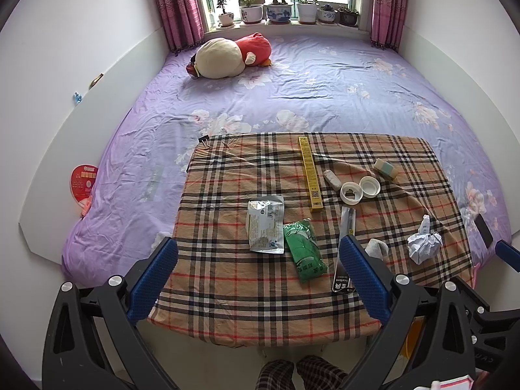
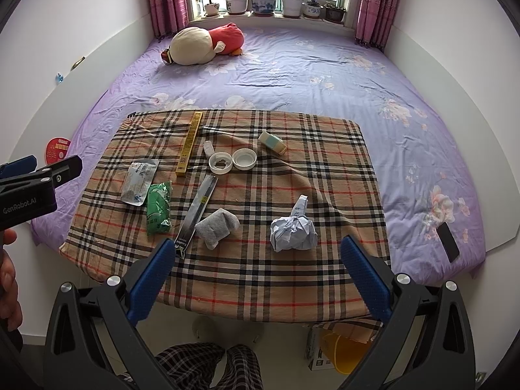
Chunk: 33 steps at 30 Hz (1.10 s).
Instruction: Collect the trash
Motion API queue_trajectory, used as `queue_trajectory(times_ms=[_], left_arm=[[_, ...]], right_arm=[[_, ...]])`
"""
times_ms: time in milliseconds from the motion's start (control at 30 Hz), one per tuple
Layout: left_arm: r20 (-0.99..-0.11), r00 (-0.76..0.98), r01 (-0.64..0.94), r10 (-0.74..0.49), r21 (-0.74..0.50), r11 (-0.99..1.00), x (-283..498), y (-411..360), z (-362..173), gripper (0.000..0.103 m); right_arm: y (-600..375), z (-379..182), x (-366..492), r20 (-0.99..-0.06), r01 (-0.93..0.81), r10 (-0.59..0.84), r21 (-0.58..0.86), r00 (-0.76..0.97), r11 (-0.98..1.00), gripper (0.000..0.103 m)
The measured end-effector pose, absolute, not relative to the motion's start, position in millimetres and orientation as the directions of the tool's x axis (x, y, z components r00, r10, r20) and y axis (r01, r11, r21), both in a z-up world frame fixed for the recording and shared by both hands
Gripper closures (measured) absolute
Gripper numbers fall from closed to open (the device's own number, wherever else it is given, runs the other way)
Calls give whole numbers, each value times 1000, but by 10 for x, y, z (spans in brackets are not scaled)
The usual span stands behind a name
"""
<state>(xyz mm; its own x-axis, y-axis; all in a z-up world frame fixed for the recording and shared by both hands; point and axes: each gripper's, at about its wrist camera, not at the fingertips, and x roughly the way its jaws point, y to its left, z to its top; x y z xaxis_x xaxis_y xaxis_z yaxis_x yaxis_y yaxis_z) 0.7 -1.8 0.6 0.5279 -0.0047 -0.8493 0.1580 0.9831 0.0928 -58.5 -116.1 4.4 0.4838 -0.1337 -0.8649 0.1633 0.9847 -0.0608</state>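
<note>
Trash is lying on the plaid cloth — pouch far left, crumpled paper near right, sock sitting between them.

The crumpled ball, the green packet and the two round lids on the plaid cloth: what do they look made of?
Crumpled ball: paper, matte white, sharp creases, some print showing. Green packet: likely thin plastic film, wrinkled and printed, with a slight sheen. Round lids: probably rigid white plastic, smooth with moulded rims; one seems to have a torn liner inside.

You're in a home bedroom: purple floral bed sheet, plush toy near its far edge, pink curtains, potted plants on the windowsill.
</note>
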Motion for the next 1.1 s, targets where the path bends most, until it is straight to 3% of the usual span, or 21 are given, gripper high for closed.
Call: queue_trajectory(times_ms=[1100], left_arm=[[-857, 516, 158, -13, 80, 984, -16, 20, -28, 4]], right_arm=[[-1162, 74, -617, -865, 164, -132, -58, 484, 985, 2]])
